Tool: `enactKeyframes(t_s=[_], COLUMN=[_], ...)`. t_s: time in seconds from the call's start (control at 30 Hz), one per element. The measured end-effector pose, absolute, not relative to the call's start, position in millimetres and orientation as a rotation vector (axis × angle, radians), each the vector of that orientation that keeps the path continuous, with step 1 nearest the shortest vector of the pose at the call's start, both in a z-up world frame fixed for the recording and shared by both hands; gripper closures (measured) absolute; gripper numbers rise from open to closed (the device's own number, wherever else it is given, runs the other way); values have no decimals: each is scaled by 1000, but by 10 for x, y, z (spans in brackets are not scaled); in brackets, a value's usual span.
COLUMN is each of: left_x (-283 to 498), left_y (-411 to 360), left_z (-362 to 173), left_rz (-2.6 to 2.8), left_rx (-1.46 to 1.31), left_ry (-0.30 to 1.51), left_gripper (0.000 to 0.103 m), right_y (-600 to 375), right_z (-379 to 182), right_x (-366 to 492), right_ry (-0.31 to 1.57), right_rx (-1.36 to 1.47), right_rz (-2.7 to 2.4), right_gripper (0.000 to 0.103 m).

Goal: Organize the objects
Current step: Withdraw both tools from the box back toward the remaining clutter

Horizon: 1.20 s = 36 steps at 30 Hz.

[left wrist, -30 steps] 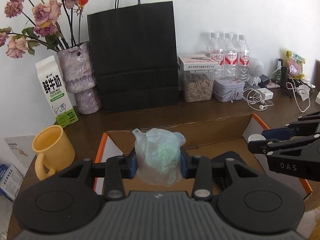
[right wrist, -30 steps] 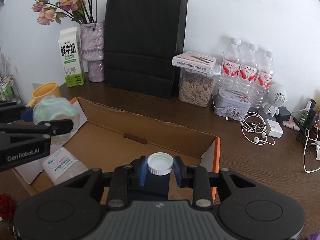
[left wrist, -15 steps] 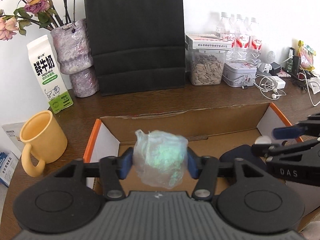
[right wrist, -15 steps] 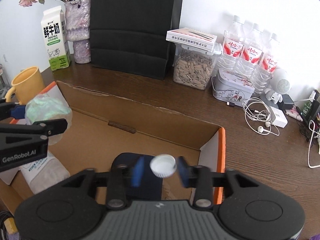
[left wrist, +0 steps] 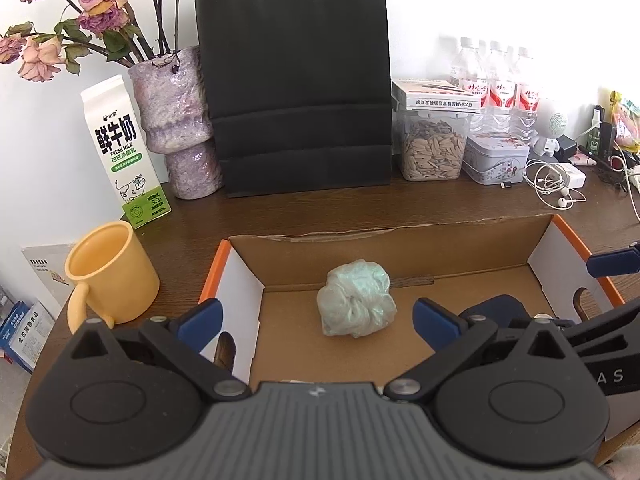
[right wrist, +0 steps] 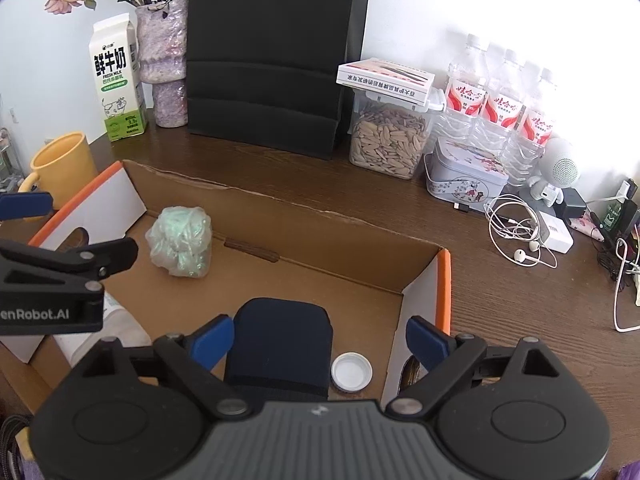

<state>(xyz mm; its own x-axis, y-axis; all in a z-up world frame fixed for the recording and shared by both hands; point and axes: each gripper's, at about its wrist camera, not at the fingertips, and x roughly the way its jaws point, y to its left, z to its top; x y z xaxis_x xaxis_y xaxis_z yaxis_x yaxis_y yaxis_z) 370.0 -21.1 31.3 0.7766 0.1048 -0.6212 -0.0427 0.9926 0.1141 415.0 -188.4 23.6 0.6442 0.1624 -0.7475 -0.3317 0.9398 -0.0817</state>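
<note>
Evidently the cardboard box (right wrist: 280, 236) serves as the collecting bin on the desk, so both claws hover over its open top. Inside, a dark blue pouch (right wrist: 280, 344) lies flat; the crumpled plastic bag (left wrist: 356, 304) rests loose near the back wall, between the opening, empty jaws of the left gripper (left wrist: 316, 320). Smallest, the white cap (right wrist: 351, 371) lies beside the pouch under the right gripper (right wrist: 320, 340), likewise opening on nothing.

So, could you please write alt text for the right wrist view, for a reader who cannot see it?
The right gripper, jaws opening and empty, hangs over a cardboard box holding a dark blue pouch, a white cap and a crumpled plastic bag. The left gripper enters at the left edge. Behind stands a black paper bag.
</note>
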Motion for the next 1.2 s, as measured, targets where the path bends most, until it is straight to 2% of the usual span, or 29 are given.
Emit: enactKeyframes(t_s=[0.23,0.4,0.5,0.63,0.9,1.2], left_x=[3518,3266,3056,2748,2137,1588], left_y=[-208,-171,-136,-89,-61,-44], left_z=[389,499,568,606,613,475], left_rz=[80,76,72,81,53,30], left_rx=[84,67,53,34,39,40], left_ry=[654,592,540,478,386,363], left_gripper=[0,0,0,0,0,0], right_y=[-1936,-2000,-2040,-2080,-2209,-2410], right_z=[353,518,604,676,641,480], right_x=[3965,3621,3344,2961,2307,1761], right_ry=[783,680,609,519,423,389], right_rx=[-211,-195,-194,-197,-159,-101], right_rz=[288,310,323,345,365,345], right_gripper=[9,9,3,2,0,0])
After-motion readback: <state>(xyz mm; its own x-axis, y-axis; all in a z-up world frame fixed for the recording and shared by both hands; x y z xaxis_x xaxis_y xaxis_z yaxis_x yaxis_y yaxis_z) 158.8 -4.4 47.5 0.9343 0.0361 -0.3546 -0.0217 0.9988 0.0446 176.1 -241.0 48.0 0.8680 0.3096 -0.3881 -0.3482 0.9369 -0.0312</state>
